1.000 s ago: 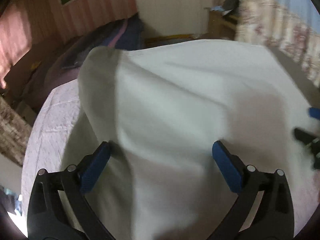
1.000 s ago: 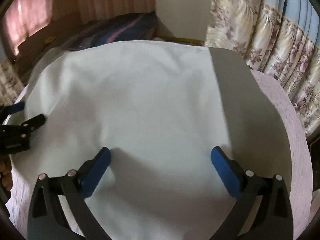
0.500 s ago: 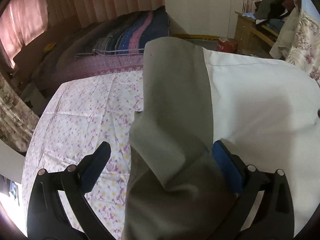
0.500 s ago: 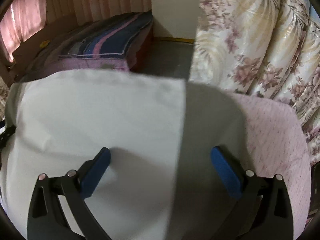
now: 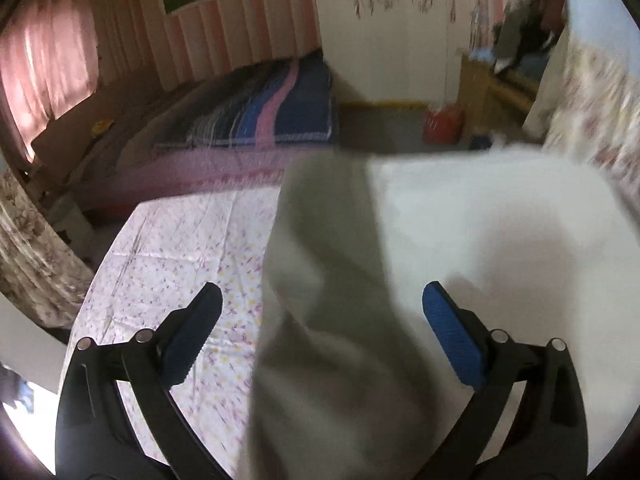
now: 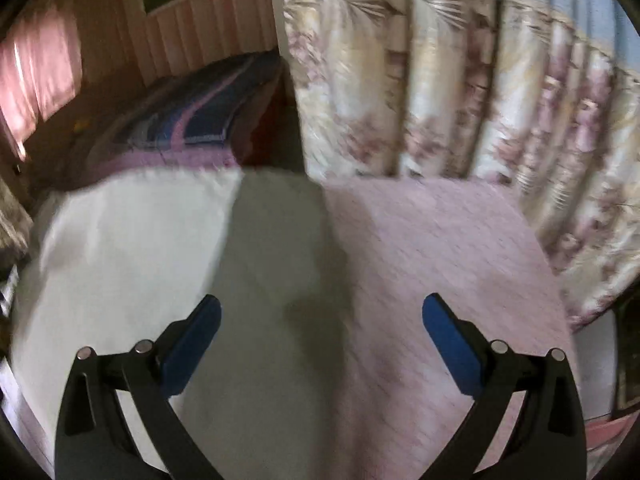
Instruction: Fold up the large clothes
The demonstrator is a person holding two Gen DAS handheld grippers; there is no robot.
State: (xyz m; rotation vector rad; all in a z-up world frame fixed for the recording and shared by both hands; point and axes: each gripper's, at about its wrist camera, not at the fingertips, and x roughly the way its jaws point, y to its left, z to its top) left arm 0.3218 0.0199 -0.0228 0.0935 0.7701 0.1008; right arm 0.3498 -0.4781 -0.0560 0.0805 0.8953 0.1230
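A large white garment (image 5: 480,248) lies on the flowered bed sheet (image 5: 176,256). In the left wrist view its grey shaded left edge (image 5: 328,304) is rumpled and runs between the open fingers of my left gripper (image 5: 320,320), which hold nothing. In the right wrist view the garment (image 6: 120,256) fills the left half and its grey right edge (image 6: 276,264) lies between the open fingers of my right gripper (image 6: 320,328), which is empty. Both views are blurred.
A second bed with a dark striped blanket (image 5: 260,112) stands beyond. Flowered curtains (image 6: 460,92) hang along the right. A wooden cabinet (image 5: 492,80) and a red object (image 5: 444,124) stand by the far white wall. Bare sheet (image 6: 440,264) shows right of the garment.
Both cameras have pulled back and tilted up, so the garment fills less of each view and more of the room shows. The left gripper has shifted left to the garment's edge, the right one to its right edge.
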